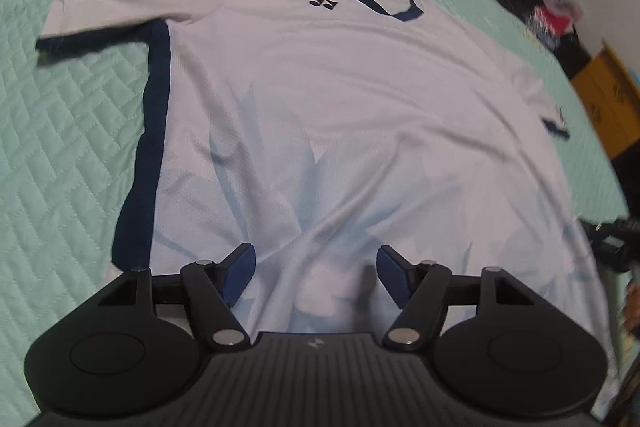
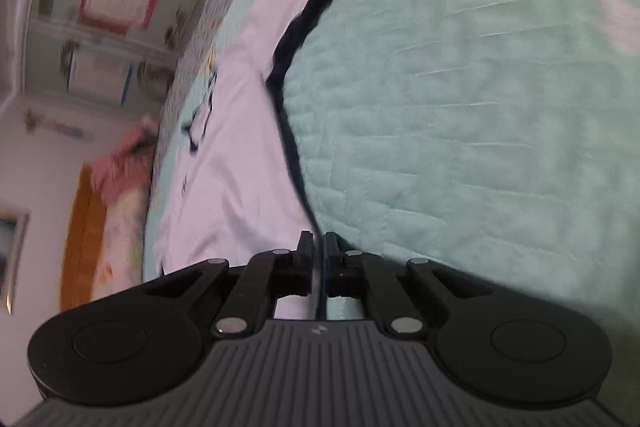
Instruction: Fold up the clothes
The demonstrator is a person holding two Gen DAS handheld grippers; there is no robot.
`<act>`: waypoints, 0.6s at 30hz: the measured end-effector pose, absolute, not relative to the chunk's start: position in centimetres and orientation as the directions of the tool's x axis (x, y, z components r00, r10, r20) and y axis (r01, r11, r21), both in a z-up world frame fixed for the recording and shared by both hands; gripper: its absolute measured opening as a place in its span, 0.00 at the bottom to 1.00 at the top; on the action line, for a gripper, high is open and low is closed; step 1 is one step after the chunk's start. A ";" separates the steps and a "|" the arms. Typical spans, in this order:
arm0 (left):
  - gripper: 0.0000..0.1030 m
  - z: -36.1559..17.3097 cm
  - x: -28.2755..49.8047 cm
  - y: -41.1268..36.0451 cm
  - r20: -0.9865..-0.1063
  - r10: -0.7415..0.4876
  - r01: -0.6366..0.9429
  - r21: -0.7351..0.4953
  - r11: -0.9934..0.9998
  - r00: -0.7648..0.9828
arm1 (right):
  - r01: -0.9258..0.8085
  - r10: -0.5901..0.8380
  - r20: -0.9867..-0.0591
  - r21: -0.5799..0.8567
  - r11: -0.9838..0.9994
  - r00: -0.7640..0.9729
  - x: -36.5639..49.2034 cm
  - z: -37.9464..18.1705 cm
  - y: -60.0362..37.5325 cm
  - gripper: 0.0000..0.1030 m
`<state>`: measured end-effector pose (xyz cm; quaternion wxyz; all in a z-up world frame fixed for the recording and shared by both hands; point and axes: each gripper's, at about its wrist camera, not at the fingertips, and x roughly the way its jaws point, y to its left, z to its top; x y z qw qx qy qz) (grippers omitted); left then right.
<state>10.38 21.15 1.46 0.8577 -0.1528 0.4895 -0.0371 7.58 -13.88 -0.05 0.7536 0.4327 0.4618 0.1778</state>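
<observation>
A white T-shirt [image 1: 320,99] with navy side stripes and a navy collar lies face up and spread flat on a mint quilted bedspread [image 1: 68,155]. My left gripper [image 1: 317,269] hovers open over the middle of the shirt's bottom hem, with nothing between its blue pads [image 1: 239,269]. In the right wrist view the T-shirt [image 2: 236,131] runs away from the camera. Its navy side edge [image 2: 296,27] leads straight into my right gripper [image 2: 318,247], which is shut on that edge at the near corner. That gripper's dark body [image 1: 608,239] shows at the shirt's right hem.
The bedspread [image 2: 460,127] stretches wide to the right of the shirt. Past the bed's far edge stand a wooden cabinet [image 1: 608,99], piled clutter [image 1: 552,19] and white cupboards [image 2: 104,19]. A pink cloth [image 2: 120,171] lies beside the bed.
</observation>
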 end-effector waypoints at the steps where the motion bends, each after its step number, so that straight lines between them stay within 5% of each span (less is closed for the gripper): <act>1: 0.68 1.8 10.0 21.2 -0.821 -0.234 -0.074 -0.316 0.946 0.521 | 0.111 0.683 -0.524 0.826 0.552 0.508 7.3 0.4 -13.6 0.17; 5: 0.69 2.9 8.3 21.1 -0.775 -0.350 -0.002 -0.413 0.911 0.527 | 0.026 0.750 -0.474 0.852 0.523 0.460 6.8 1.3 -12.1 0.28; 12: 0.73 0.0 6.7 19.7 -0.776 -0.329 0.043 -0.364 0.930 0.539 | 0.013 0.753 -0.501 0.836 0.548 0.426 7.9 0.0 -12.3 0.27; 18: 0.72 0.2 7.5 20.8 -0.755 -0.372 -0.003 -0.444 0.896 0.540 | 0.000 0.745 -0.539 0.810 0.586 0.394 8.6 0.8 -11.9 0.27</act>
